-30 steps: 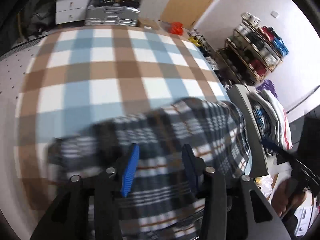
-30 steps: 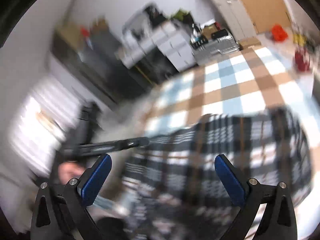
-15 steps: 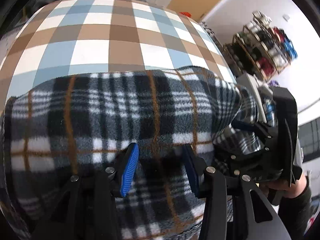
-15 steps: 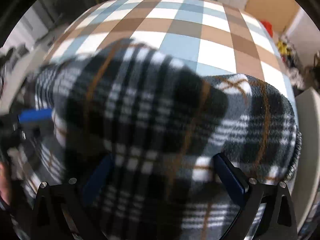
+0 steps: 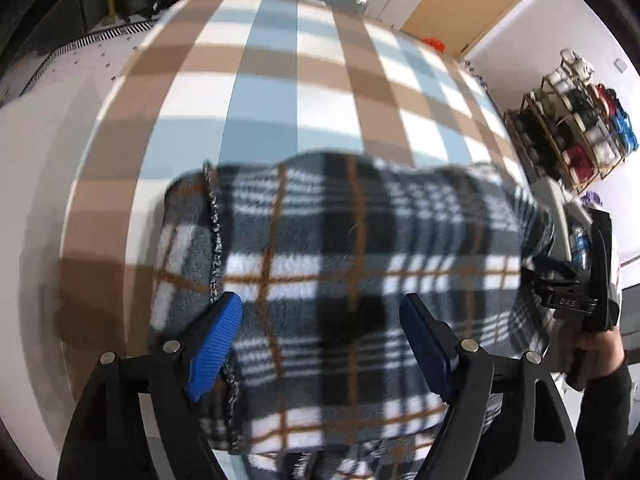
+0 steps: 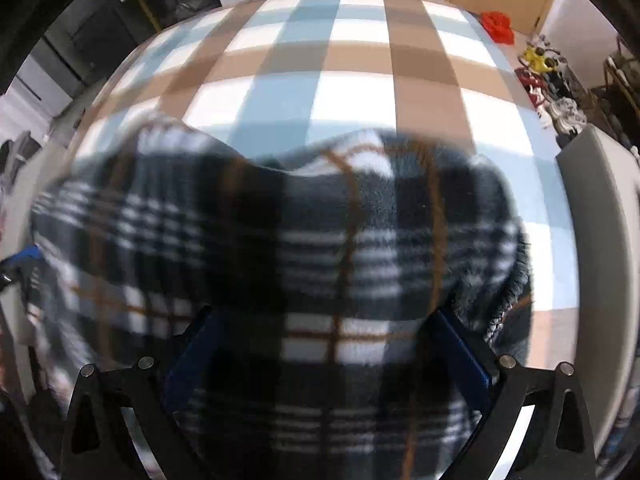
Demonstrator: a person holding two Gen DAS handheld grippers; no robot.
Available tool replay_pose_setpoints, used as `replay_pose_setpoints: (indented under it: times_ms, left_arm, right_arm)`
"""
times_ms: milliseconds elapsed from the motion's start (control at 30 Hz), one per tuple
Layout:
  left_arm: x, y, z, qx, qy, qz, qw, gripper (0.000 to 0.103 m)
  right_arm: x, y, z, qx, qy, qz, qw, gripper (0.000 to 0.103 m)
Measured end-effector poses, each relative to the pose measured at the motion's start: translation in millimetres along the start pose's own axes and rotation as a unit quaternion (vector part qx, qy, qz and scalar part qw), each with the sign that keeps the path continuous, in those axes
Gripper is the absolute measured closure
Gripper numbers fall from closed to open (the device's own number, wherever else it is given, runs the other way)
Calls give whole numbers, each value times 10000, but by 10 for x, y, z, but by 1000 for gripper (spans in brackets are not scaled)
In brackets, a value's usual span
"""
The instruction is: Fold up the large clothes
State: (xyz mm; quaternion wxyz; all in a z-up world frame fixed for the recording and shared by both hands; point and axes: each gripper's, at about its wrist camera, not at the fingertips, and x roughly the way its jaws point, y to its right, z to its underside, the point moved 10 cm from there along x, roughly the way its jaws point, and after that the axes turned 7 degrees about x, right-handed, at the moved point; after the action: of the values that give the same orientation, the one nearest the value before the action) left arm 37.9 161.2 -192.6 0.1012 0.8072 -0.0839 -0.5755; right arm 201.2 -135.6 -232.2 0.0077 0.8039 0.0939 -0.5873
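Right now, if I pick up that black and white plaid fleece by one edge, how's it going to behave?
Probably floppy: the plaid fleece lies in soft, rounded folds on the checked cloth, so it should sag and unfold. It looks thick and fuzzy, so likely grippy rather than slippery, and bulky to hold.

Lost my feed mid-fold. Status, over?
Left tongs opening, plaid fleece slack between pads. Right tongs wide, fleece bunched between. Checked cloth beyond clear.

Bright even daylight, motion blur throughout, strong fisheye bulge, dark vignetted corners.
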Motion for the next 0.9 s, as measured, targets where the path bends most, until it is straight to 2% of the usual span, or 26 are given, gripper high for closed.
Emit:
replay_pose_setpoints:
  times_ms: [67, 233, 300, 400, 467, 567, 633, 700, 800, 900]
  left_arm:
    - [80, 26, 21, 284, 71, -244, 9993, 26]
    - [102, 110, -1, 195, 222, -463, 9985, 25]
    - [1, 198, 43, 139, 267, -408, 9987, 25]
    - [-137, 351, 101, 152, 325, -62, 9993, 25]
    - [-152, 362, 115, 245, 227, 25, 9994, 25]
    - [21, 302, 11, 329, 49, -203, 9992, 25]
    - [188, 246, -7, 338, -215, -293, 9988, 25]
    - [259, 239, -63, 383, -201, -410, 9982, 17]
    - [353, 261, -197, 574, -295, -686, 9956, 13]
    - [496, 250, -354, 672, -363, -748, 9943, 2]
  right_arm:
    - [3, -23, 37, -278, 220, 243, 9991, 0]
    - [-158, -9, 97, -133, 82, 289, 9995, 0]
    - [-288, -87, 103, 31, 184, 110, 9998, 0]
    - [-583, -252, 157, 226, 432, -723, 9962, 0]
    - [-642, -334, 211, 236, 421, -779, 9958, 0]
    - [-505, -376, 235, 29, 204, -380, 9991, 0]
    - [-292, -356, 203, -87, -47, -70, 9999, 0]
    - [-66, -335, 242, -91, -422, 48, 9991, 0]
    - [9, -402, 134, -341, -460, 342, 9978, 0]
    - [42, -424, 18, -348, -541, 355, 9973, 0]
